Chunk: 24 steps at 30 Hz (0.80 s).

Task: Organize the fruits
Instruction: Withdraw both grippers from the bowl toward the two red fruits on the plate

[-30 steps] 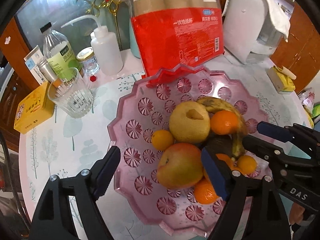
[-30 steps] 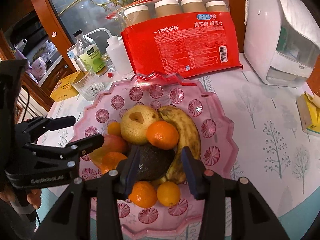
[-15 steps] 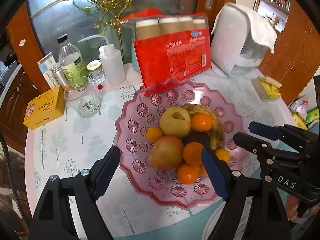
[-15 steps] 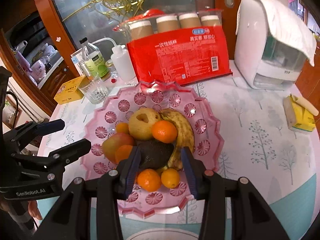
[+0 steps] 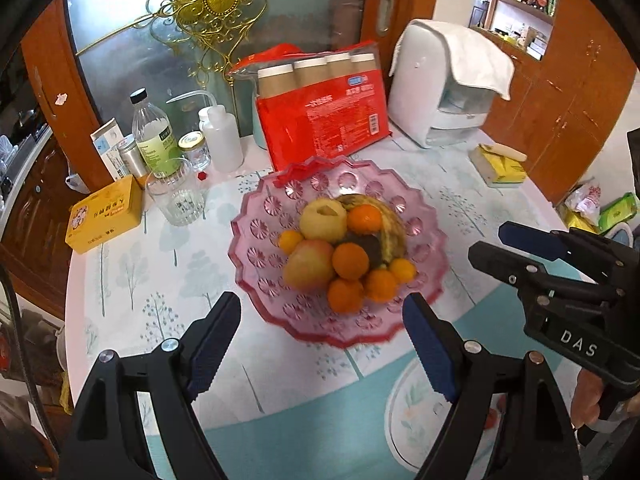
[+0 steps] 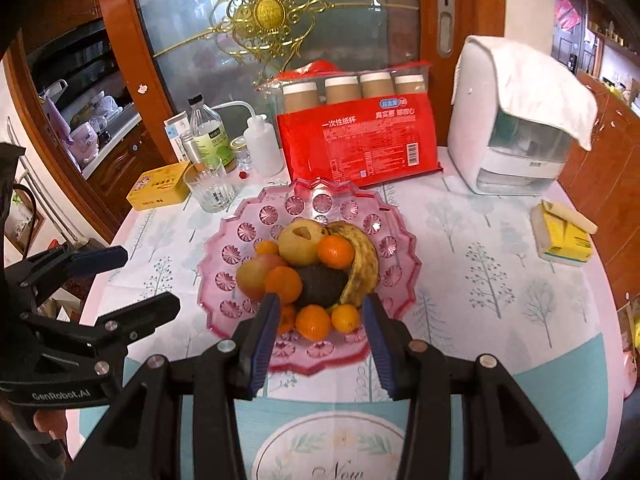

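A pink plastic fruit plate stands mid-table. It holds a yellow pear, a red-yellow apple, a spotted banana, a dark avocado and several small oranges. My left gripper is open and empty, near the plate's front edge. My right gripper is open and empty, over the plate's near rim; it also shows in the left wrist view.
Behind the plate stand a red pack of paper cups, a white appliance with a cloth, a squeeze bottle, a glass, bottles and a yellow box. A yellow tissue pack lies at the right.
Both grippers have pulled back and up from the plate, which now looks smaller and farther. Both stay open and empty. The fruit has not moved.
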### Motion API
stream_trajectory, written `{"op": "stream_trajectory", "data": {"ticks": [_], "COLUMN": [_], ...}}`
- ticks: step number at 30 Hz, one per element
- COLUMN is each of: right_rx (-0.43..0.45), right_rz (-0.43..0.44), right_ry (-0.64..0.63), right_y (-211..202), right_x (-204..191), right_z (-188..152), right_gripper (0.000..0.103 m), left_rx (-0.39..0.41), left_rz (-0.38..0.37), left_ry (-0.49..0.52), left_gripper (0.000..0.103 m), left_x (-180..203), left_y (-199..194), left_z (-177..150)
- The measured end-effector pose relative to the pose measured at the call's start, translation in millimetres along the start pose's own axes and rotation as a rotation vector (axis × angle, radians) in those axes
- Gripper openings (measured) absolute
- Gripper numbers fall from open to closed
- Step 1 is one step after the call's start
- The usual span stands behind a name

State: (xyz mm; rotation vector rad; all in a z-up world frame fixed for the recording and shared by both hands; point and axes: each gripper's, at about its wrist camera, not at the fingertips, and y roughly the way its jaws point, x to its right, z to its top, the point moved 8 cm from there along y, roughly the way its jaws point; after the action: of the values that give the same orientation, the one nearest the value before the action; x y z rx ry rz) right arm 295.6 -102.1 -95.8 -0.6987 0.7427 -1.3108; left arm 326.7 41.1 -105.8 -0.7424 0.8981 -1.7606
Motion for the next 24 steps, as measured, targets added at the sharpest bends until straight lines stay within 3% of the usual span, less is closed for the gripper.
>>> {"op": "stream_trajectory", "data": {"ticks": [14, 24], "right_rx": [0.041, 0.027], "right_rz": [-0.097, -0.088], "right_ry": [0.070, 0.094], "right_y": [-87, -109], "right_x": [17, 53], "right_z": [-59, -102], "right_gripper": [0.044, 0.044], "left_rx": [0.083, 0.088], "left_rz": [-0.112, -0.108], "left_ry": [0.099, 0.115], "left_gripper": [0.088, 0.089], "left_x": [66, 116], "left_y": [-76, -79], "left_z": [-38, -60]}}
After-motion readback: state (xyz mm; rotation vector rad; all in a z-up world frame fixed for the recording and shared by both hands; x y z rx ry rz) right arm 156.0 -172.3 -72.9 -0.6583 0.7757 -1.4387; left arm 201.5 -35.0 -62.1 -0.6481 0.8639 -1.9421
